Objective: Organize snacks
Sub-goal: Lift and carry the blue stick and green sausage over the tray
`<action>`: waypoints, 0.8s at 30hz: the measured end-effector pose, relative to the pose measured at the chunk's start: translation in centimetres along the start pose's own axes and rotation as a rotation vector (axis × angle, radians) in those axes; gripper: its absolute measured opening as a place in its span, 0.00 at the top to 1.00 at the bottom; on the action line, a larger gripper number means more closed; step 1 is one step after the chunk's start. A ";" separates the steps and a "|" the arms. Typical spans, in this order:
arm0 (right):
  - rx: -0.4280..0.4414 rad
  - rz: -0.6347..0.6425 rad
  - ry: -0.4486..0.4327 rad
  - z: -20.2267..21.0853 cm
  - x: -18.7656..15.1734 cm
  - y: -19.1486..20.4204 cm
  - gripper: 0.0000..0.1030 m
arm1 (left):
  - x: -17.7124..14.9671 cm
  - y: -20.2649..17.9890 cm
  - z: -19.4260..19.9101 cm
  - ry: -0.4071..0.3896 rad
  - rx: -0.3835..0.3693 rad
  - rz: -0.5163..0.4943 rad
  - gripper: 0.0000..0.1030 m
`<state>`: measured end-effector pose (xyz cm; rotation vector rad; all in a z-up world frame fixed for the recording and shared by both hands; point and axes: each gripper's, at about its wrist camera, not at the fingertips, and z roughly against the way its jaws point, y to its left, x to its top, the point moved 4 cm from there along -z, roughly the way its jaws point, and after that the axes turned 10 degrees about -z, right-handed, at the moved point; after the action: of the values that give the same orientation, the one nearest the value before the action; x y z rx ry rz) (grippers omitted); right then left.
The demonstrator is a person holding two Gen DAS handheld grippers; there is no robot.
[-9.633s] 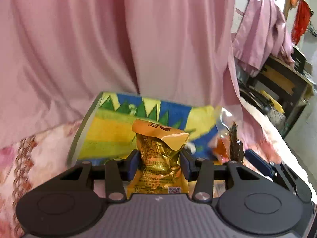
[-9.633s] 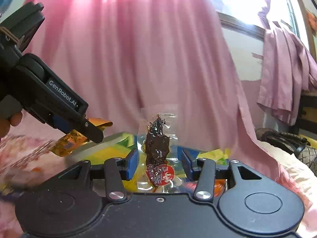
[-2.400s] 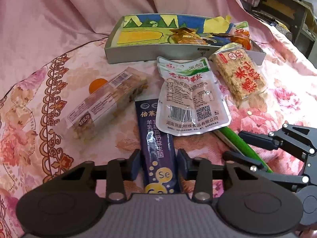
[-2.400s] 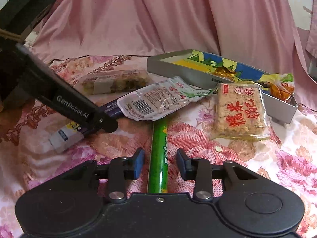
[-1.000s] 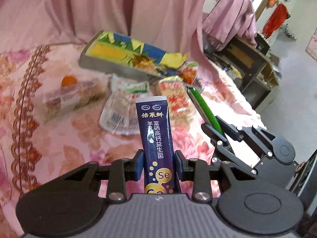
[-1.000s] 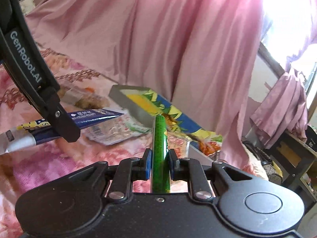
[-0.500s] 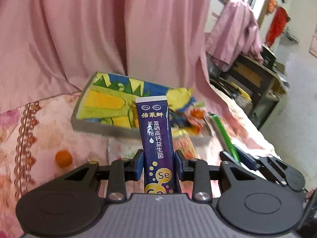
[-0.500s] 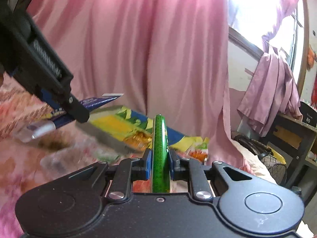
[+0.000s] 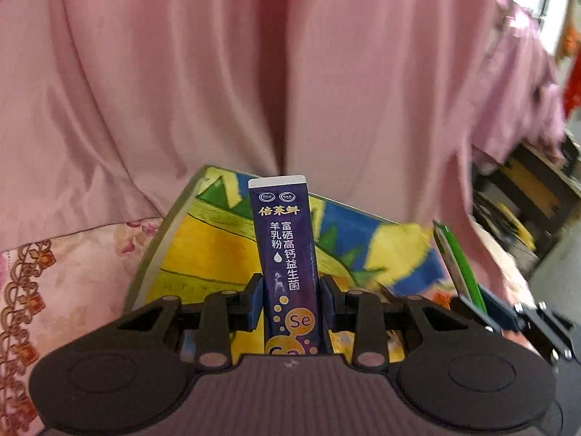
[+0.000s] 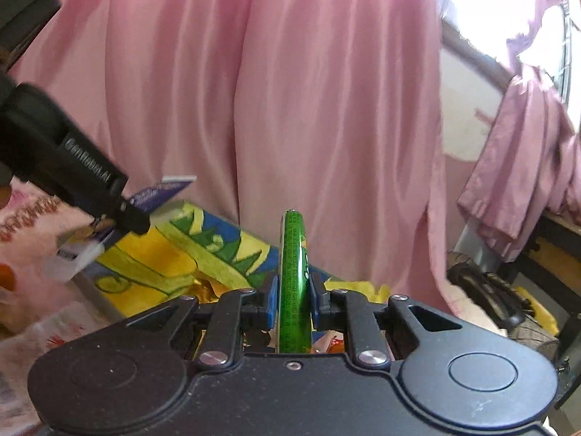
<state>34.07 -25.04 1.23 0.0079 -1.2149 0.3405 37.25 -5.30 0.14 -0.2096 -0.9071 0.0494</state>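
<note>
Tray (image 9: 170, 218): on the bed, some snacks already inside.
Left tool (image 9: 290, 303): clamped on purple sachet (image 9: 285, 250), above tray.
Right tool (image 10: 293, 303): clamped on green stick (image 10: 294, 276), above tray.
Outstanding: both unreleased.

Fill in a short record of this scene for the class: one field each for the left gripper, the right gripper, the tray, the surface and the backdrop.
left gripper: left gripper shut on a purple sachet, held upright
right gripper: right gripper shut on a green stick pack, held upright
tray: grey tray with a yellow, blue and green picture lining, beyond both grippers; gold and orange wrappers lie in it
surface: floral pink cloth
backdrop: pink curtain
</note>
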 end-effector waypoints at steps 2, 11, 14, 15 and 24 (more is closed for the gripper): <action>0.016 -0.001 0.043 -2.0 -0.3 -0.2 0.82 | 0.2 0.3 -1.8 0.019 0.025 0.020 0.65; 0.086 -0.066 0.225 -6.7 -2.5 -0.6 0.82 | -1.0 -0.5 -7.1 0.113 0.067 0.040 0.65; 0.104 -0.065 0.246 -7.1 -2.8 -0.4 0.82 | -1.6 -0.9 -7.9 0.130 0.076 0.030 0.65; 0.109 -0.063 0.252 -7.3 -2.9 -0.3 0.82 | -1.6 -1.0 -7.9 0.131 0.079 0.028 0.65; 0.128 -0.048 0.284 -7.6 -3.1 0.0 0.72 | -1.6 -0.8 -7.7 0.152 0.122 0.019 0.57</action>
<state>40.04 -24.38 -4.32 0.0958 -0.9093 0.3638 42.30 -7.52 -5.56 -0.1065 -0.7482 0.1048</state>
